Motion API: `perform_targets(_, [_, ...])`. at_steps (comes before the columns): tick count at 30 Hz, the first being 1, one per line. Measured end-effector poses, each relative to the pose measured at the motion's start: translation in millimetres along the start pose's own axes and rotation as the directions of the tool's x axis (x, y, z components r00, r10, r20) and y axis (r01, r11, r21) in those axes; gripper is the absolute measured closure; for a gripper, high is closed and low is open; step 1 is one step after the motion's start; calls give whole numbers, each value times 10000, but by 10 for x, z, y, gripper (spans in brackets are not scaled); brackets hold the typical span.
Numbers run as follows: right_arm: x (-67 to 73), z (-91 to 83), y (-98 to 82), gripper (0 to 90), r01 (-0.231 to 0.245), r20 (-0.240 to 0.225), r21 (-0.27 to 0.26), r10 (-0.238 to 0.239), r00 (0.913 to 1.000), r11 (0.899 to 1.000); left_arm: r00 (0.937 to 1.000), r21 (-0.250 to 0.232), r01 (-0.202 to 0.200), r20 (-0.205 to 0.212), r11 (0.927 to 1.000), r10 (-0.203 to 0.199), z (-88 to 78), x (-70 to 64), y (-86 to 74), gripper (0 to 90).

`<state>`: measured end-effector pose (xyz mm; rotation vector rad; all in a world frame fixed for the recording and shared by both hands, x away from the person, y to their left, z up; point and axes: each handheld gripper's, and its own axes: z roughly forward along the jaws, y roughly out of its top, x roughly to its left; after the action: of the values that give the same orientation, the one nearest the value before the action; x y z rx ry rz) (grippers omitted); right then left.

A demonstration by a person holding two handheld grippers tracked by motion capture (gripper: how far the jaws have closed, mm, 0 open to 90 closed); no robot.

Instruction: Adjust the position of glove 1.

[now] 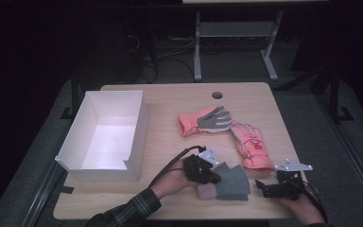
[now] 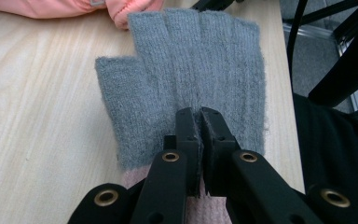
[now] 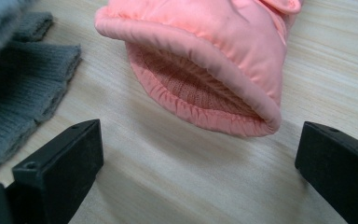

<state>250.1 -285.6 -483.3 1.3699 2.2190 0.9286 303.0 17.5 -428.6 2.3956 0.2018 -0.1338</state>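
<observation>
A grey knit fingerless glove with a pale pink cuff lies near the table's front edge. My left gripper is shut on it. In the left gripper view the jaws pinch the grey fabric near its middle. My right gripper rests open at the front right. In the right gripper view its jaws stand wide apart, facing the open cuff of a pink padded glove, with nothing between them. The grey glove lies at that view's left.
A second pink glove with a grey palm lies mid-table, touching the first pink glove. A white open box stands at the left. The table has a cable hole at the back.
</observation>
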Motion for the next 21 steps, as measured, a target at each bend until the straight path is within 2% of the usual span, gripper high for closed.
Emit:
perform_targets(10, [1, 0, 0, 3, -5, 0, 2, 5, 10000, 10000, 9998, 426, -197, -31, 9989, 199, 143, -20, -33, 850])
perform_targets(12, [1, 0, 0, 3, -3, 0, 1, 3, 10000, 10000, 9999, 352, -113, -34, 9993, 114, 145, -19, -37, 820])
perform_targets(16, [-7, -5, 3, 3, 84, -74, 51, -83, 9999, 10000, 9999, -72, 71, -90, 9999, -72, 93, -7, -34, 648])
perform_targets(19, [-10, -23, 37, 10, 16, -33, 519, -14, 10000, 9986, 9996, -397, 172, -235, 9991, -182, 22, 20, -34, 563])
perform_targets(21, [-5, -67, 54, 143, 37, 23, 564, -38, 10000, 9984, 9989, -539, 233, -396, 9983, -255, -30, 47, -48, 589])
